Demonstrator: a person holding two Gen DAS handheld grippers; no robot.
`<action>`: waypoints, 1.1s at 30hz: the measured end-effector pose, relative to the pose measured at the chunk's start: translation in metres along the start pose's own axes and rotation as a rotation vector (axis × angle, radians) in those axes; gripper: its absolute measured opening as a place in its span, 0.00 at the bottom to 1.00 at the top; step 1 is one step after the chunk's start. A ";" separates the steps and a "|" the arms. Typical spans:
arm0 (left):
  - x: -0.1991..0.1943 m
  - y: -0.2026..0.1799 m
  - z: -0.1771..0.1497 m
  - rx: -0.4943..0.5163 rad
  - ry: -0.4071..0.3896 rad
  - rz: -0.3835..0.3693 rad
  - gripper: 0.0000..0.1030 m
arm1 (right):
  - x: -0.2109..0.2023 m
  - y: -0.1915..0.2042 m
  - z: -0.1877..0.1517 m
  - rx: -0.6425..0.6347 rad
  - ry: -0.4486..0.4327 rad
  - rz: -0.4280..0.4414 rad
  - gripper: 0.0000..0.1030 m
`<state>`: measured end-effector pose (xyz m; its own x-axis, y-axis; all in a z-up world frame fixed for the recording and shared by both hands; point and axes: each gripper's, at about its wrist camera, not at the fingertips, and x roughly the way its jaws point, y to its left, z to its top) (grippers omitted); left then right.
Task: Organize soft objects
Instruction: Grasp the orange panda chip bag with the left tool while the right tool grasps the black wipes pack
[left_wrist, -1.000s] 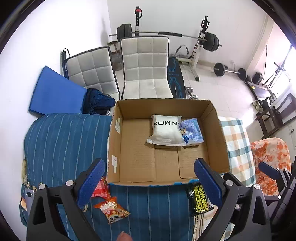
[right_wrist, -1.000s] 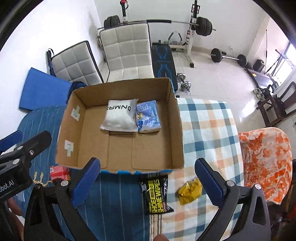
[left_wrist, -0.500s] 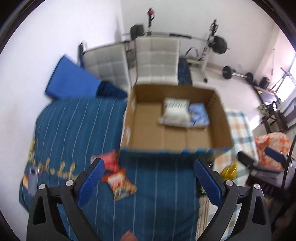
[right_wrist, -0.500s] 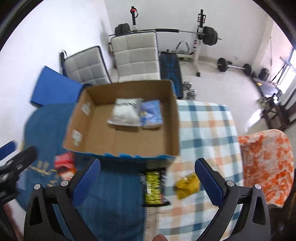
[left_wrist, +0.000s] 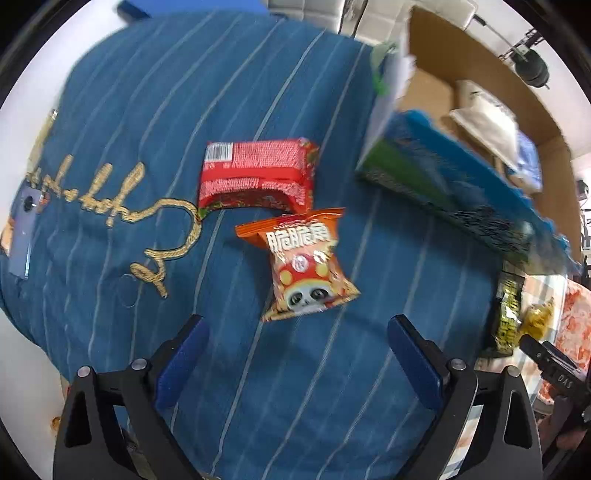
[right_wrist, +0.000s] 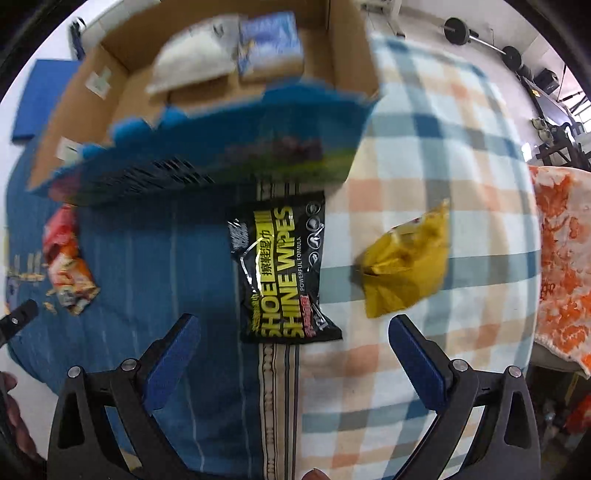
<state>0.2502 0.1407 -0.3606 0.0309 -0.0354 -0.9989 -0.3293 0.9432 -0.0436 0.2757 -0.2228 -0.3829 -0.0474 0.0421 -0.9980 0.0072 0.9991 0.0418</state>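
My left gripper (left_wrist: 297, 354) is open and empty, just short of an orange snack bag with a panda face (left_wrist: 304, 264). A red snack pack (left_wrist: 256, 173) lies beyond it on the blue striped cover. My right gripper (right_wrist: 293, 356) is open and empty, just short of a black shoe shine wipes pack (right_wrist: 282, 267). A yellow crumpled bag (right_wrist: 406, 262) lies to its right on the checked cloth. The cardboard box (right_wrist: 92, 107) behind holds a white pouch (right_wrist: 195, 68) and a blue pack (right_wrist: 269, 38).
A phone (left_wrist: 24, 230) lies at the blue cover's left edge. An orange floral cloth (right_wrist: 565, 258) hangs at the far right. Gym weights (right_wrist: 484, 40) and chairs stand beyond the bed. The box's printed front wall (left_wrist: 443, 188) rises close ahead.
Both grippers have dropped low and tipped down toward the bed. The left now faces the snack bags, the right the wipes pack. The box has slid to the top of both views.
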 end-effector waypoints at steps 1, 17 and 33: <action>0.009 0.003 0.004 -0.006 0.017 -0.006 0.96 | 0.009 0.001 0.004 -0.002 0.013 -0.002 1.00; 0.096 -0.016 0.034 0.032 0.201 0.043 0.52 | 0.073 0.004 0.002 0.056 0.114 -0.050 0.61; 0.097 -0.140 -0.106 0.385 0.239 0.029 0.53 | 0.074 -0.008 -0.100 0.142 0.233 0.033 0.58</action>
<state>0.1992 -0.0296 -0.4534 -0.2068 -0.0402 -0.9776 0.0496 0.9974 -0.0515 0.1720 -0.2277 -0.4520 -0.2729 0.0910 -0.9577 0.1514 0.9872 0.0507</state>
